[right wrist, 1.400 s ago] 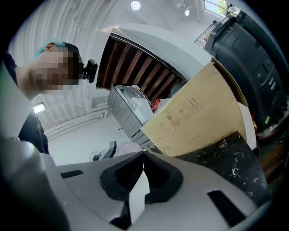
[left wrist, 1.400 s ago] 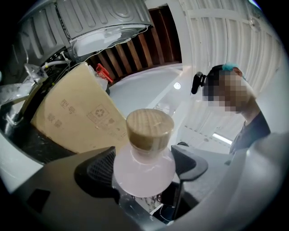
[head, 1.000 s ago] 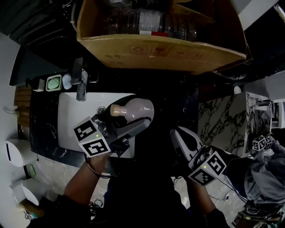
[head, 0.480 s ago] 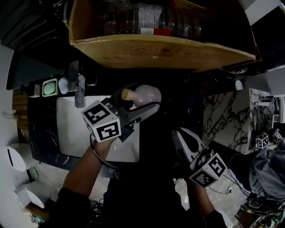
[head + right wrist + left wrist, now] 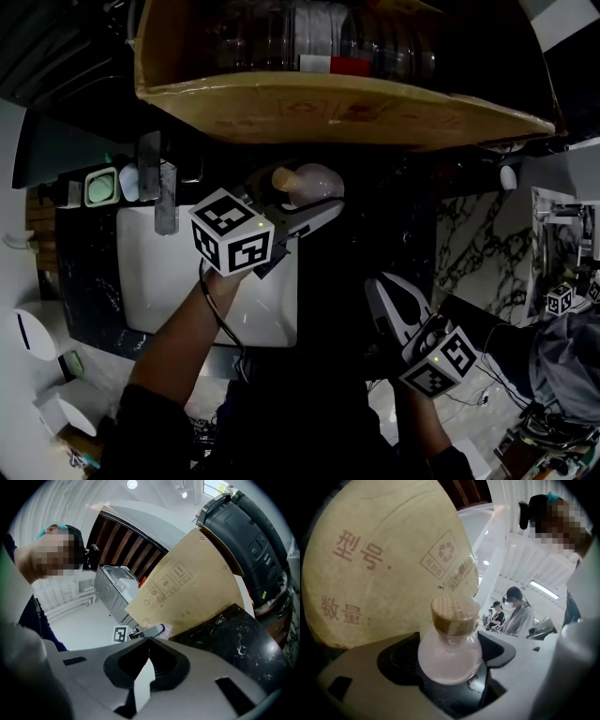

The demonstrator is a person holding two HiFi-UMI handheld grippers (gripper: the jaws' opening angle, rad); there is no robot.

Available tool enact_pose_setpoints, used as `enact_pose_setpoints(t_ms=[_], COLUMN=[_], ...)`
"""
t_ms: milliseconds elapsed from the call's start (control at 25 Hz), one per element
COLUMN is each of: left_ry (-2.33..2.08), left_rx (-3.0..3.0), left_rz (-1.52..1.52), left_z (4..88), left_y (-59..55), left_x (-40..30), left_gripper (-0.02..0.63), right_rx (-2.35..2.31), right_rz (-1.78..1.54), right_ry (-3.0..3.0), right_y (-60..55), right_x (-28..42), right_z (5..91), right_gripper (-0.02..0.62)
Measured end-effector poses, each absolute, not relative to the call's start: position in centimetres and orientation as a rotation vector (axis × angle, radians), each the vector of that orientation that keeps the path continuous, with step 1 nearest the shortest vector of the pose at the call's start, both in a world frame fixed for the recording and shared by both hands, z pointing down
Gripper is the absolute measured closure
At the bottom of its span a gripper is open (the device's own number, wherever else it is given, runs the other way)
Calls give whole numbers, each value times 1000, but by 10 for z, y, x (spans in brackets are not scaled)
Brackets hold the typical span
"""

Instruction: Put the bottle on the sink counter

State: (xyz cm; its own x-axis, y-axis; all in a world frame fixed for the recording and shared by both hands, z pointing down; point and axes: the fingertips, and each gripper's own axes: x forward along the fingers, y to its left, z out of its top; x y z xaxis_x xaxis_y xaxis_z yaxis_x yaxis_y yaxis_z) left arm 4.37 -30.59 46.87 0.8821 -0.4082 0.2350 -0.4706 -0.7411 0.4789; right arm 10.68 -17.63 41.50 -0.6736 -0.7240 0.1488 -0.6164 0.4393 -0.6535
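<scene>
left claw (image 5: 452, 646): pinching bottle (image 5: 449, 660)
right claw (image 5: 148, 641): pressed together, empty
head view only: sink (image 5: 155, 272) near bottle
obstacle: box (image 5: 328, 101) just above

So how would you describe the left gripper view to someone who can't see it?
A small, pale, round-bellied bottle with a cork stopper is clamped between the two dark jaws of the left gripper, seen close up. A tan cardboard box printed with characters and a recycling mark fills the upper left, and people stand in a bright room behind.
</scene>
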Motion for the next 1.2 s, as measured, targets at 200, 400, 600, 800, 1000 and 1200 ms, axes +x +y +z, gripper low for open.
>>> enact_pose_setpoints(t_ms=[200, 400, 600, 800, 1000, 1200], left_ry=[-654, -681, -699, -714, -754, -778], left_rx=[2510, 2542, 2558, 2584, 2588, 2589], left_rz=[225, 333, 431, 521, 605, 681], left_z=[483, 495, 509, 518, 525, 532], left_y=[-316, -323, -327, -329, -337, -340], left_x=[47, 51, 55, 60, 63, 66], left_gripper=[219, 219, 219, 219, 219, 219], right_rx=[-1194, -1193, -1191, -1199, -1191, -1191], right_rz=[-1072, -1079, -1097, -1102, -1117, -1133], right_ry=[2529, 2531, 2533, 2538, 2542, 2544], right_y=[-177, -180, -183, -186, -187, -187], right_x=[109, 111, 110, 112, 112, 115], right_z=[421, 425, 431, 436, 440, 444], right_gripper=[569, 569, 569, 569, 569, 569])
